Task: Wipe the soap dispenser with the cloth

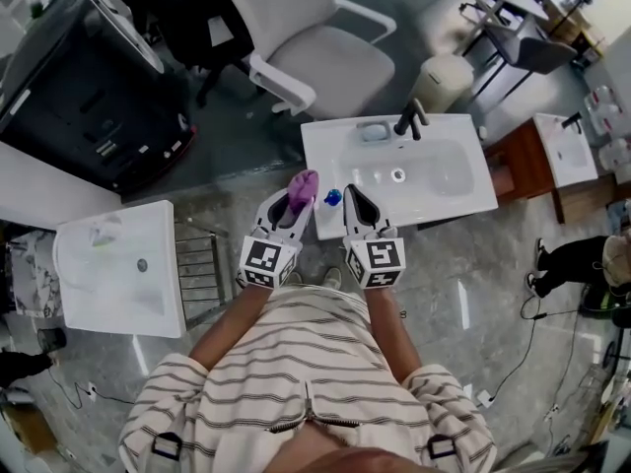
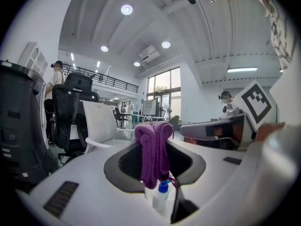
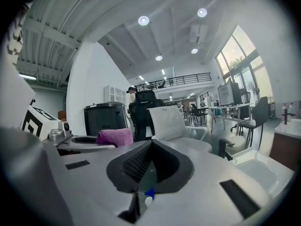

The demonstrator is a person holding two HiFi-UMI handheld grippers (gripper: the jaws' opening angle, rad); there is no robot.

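Observation:
My left gripper [image 1: 296, 203] is shut on a bunched purple cloth [image 1: 303, 187], which sticks up from the jaw tips and hangs down in front of them in the left gripper view [image 2: 153, 149]. My right gripper [image 1: 353, 203] sits close beside it on the right, its jaws shut with nothing visible between them [image 3: 149, 166]. The soap dispenser [image 1: 332, 197], a small white bottle with a blue cap, shows between the two grippers' tips over the front of the white sink [image 1: 454, 200]. It appears low beneath the jaws in both gripper views [image 2: 161, 196] [image 3: 147, 195]. Whether anything touches it is unclear.
A black faucet [image 1: 409, 118] stands at the sink's back edge. Behind the sink is a white office chair [image 1: 315, 47], and a black machine [image 1: 89, 87] is at the far left. A second white basin [image 1: 118, 264] and a wire rack [image 1: 202, 274] are left of me.

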